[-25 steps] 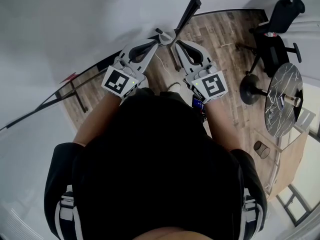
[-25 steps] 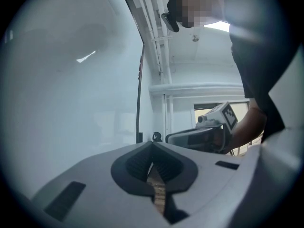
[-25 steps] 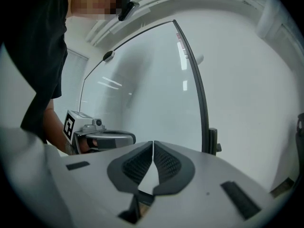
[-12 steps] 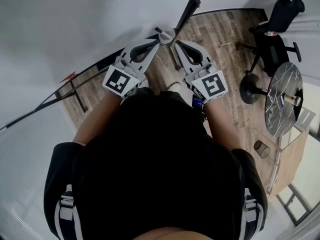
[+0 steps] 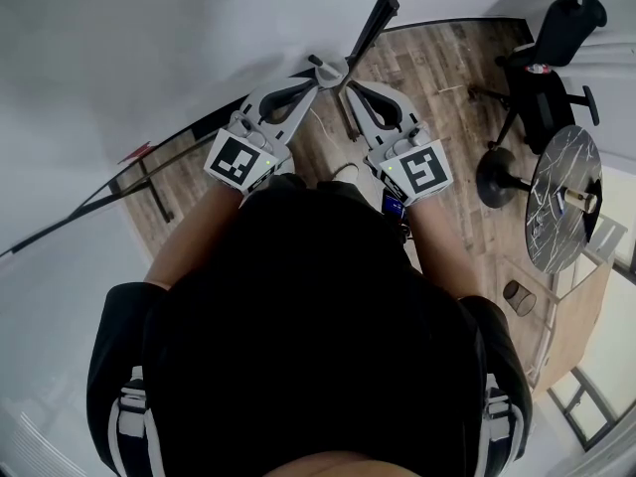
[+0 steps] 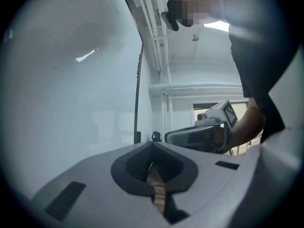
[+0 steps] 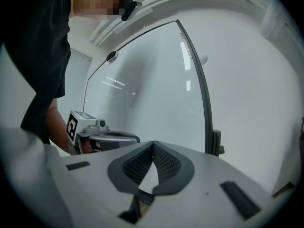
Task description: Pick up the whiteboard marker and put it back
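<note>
your left hand-held gripper (image 6: 152, 144) is clenched, jaw tips meeting with nothing between them. your right hand-held gripper (image 7: 153, 143) is likewise clenched and empty. both sit side by side facing the white, dark-framed whiteboard (image 7: 152, 80), positioned as one second ago. the whiteboard marker cannot be located in any view.

No words, numbers or brand names can be read anywhere. The left cube (image 5: 238, 160) and right cube (image 5: 422, 170) bear only black-and-white square marker patterns. Small reddish marks on the whiteboard edge (image 7: 182, 38) may be print, but they are too small to tell.
</note>
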A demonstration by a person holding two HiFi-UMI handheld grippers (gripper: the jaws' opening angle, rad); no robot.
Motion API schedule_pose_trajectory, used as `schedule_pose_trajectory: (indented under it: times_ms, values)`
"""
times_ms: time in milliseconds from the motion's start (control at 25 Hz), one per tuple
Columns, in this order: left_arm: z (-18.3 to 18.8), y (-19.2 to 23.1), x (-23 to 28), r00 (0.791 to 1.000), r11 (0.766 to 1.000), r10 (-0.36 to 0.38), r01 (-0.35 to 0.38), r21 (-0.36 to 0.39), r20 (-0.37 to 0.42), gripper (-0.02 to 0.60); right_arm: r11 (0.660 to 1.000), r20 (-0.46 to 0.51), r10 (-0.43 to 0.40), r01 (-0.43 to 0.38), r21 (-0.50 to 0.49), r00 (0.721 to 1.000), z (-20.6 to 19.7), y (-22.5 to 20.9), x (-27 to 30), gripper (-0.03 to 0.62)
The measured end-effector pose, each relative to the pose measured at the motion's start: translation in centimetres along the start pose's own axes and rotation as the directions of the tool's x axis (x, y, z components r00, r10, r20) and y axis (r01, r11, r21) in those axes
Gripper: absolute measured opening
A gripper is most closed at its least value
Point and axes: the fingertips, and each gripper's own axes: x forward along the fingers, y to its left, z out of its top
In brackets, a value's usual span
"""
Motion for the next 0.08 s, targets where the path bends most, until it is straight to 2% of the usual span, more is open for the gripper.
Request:
schedule_pose_trajectory:
  times_ms: [80]
  values:
    - [-0.11,0.04,0.03,1.000,1.000,0.001,-0.001,-0.001,-0.003,0.003,1.000,-0.004,0.006,-0.006,-0.010,1.000,-0.02,0.15,0.05,0.002]
